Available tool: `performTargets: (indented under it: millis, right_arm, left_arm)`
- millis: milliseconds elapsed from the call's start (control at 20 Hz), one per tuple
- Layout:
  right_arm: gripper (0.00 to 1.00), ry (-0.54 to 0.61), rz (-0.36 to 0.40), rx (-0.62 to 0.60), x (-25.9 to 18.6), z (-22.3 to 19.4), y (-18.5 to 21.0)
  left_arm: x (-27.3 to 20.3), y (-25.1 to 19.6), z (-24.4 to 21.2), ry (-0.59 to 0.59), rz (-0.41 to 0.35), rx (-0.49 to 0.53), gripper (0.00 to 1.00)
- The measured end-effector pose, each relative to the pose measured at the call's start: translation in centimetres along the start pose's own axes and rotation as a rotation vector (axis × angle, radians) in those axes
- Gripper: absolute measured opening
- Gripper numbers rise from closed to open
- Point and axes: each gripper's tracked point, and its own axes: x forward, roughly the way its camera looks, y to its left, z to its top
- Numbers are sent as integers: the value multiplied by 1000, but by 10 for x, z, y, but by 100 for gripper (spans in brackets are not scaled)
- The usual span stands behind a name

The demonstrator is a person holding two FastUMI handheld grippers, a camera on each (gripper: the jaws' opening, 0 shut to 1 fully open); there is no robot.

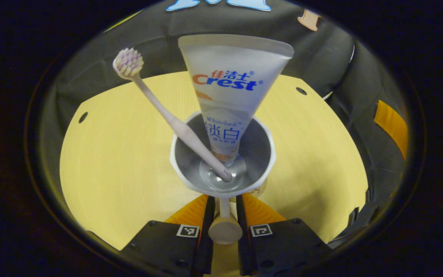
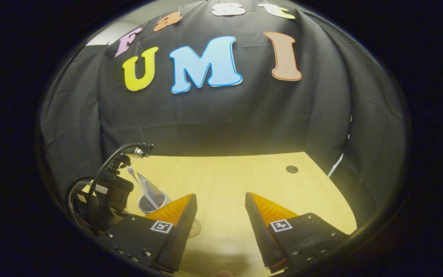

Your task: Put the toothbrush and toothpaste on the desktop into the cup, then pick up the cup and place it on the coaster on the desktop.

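surface: pale wooden desktop (image 2: 237, 181) | dark round hole (image 2: 292, 169) near far edge | on it: round coaster (image 2: 196, 228), partly hidden

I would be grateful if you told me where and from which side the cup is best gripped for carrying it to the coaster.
Grip the cup by its side handle, coming in level from that side, as the left tool does. The toothbrush and toothpaste stand tall out of the mouth, so a grasp from above looks blocked.

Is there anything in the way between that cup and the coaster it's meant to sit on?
Nothing visible. The left gripper clamps the cup by its handle, and the coaster peeks out right under the cup's rim. The open right gripper hangs off to the side, apart from the cup.
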Motion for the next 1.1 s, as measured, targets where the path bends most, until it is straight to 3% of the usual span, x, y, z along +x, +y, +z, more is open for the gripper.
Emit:
performTargets:
  millis: [100, 150, 200, 350, 450, 550, 600, 700, 750, 850, 900, 950, 1100]
  right_arm:
    - [76, 3, -9, 8, -3, -2, -7]
    - [76, 4, -13, 12, -3, -3, -10]
    - [76, 5, -17, 17, -5, -3, -14]
    - [76, 3, -27, 36, -8, -4, -21]
    - [77, 4, -31, 46, -11, -5, -26]
    - [76, 7, -34, 49, -14, -7, -29]
    - [76, 8, -38, 41, -14, -8, -30]
    - [76, 4, -40, 18, -20, -8, -30]
    - [76, 4, -36, 14, -23, -8, -29]
    - [76, 2, -29, 7, -26, -7, -26]
    - [76, 1, -27, 1, -28, -8, -25]
    - [76, -1, -23, -5, -31, -7, -24]
    - [76, -17, -7, -24, -37, -3, -22]
  left_arm:
    - [5, -9, -4, 17, 3, 17, 34]
    - [7, -11, -5, 24, 6, 26, 28]
    - [9, -15, -8, 33, 8, 34, 34]
    - [14, -24, -15, 60, 10, 48, 34]
    - [17, -25, -16, 56, 32, 75, 39]
    - [20, -26, -14, 54, 48, 80, 34]
    - [19, -28, -14, 53, 54, 79, 39]
    - [19, -28, -14, 53, 61, 77, 41]
    - [18, -27, -14, 47, 63, 69, 35]
    - [17, -27, -12, 32, 71, 62, 37]
    - [14, -27, -11, 20, 77, 60, 43]
    - [12, -31, -9, 7, 74, 58, 37]
    - [-7, -34, -1, -64, 72, 56, 46]
